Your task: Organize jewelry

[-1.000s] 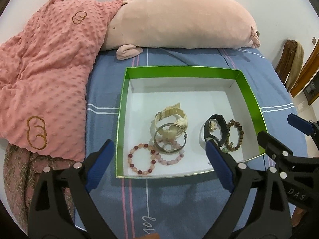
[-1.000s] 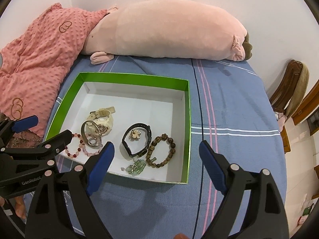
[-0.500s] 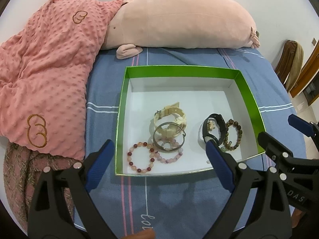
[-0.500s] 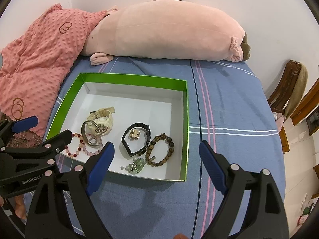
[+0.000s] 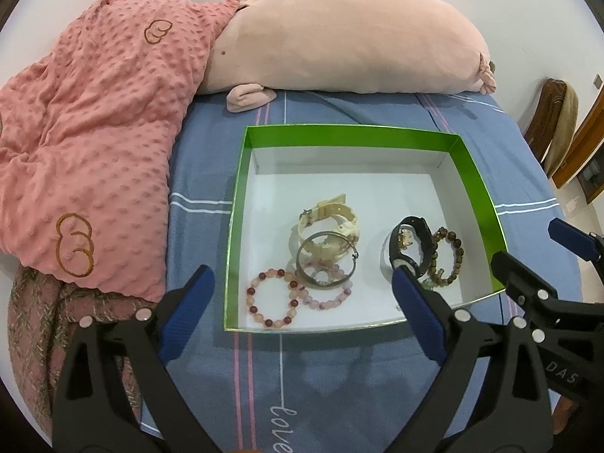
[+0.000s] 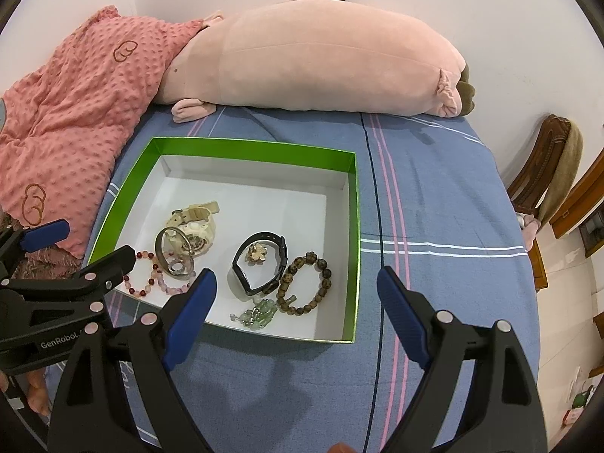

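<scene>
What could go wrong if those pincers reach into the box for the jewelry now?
The metal bangle lies over the cream watch and the pink bead bracelet, so lifting one may drag the others. The small green bead piece sits against the brown bead bracelet and could be missed or snagged.

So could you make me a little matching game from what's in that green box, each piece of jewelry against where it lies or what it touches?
Things:
1. cream watch
2. small flower charm
3. green bead cluster
4. brown bead bracelet

Places:
A. inside the loop of the black band
B. nearest the right wall of the green box
C. by the box's near wall, in front of the black band
D. under the leaning metal bangle

Pairs: 1-D, 2-A, 3-C, 4-B
</scene>
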A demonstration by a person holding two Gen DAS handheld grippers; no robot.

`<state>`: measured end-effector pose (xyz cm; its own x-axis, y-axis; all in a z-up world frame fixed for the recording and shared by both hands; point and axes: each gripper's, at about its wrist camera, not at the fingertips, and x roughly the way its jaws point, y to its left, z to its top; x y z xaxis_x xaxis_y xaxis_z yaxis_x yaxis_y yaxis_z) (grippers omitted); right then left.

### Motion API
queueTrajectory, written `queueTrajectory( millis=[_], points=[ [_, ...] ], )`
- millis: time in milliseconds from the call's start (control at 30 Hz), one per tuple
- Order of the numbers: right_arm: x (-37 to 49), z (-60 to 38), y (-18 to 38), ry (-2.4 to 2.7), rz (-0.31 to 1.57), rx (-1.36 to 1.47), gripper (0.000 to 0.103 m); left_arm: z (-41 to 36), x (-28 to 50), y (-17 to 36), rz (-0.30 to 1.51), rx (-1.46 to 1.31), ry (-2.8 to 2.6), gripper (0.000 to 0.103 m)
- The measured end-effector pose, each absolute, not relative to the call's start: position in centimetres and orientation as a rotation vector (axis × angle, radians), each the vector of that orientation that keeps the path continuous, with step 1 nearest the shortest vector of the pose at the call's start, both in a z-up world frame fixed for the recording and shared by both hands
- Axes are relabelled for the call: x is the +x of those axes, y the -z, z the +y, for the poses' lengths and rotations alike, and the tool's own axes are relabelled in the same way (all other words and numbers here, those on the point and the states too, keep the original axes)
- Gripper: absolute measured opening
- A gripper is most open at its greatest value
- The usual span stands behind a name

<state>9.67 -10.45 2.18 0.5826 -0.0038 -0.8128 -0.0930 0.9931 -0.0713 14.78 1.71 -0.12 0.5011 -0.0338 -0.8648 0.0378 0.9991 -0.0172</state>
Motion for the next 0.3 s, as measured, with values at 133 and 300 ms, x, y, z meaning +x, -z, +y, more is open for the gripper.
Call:
queueTrajectory(
  millis=[133,300],
  points=[
    [9.52,-10.62,-2.15,-0.054,0.95,-0.111,0.087,1.74,14.95,0.29,1.056,-0.002,0.057,0.096],
    [9.58,-10.59,-1.96,-0.058,0.954,-0.113,0.087,1.74,15.03,0.64,1.064,-0.013,0.073,0.097]
  ],
)
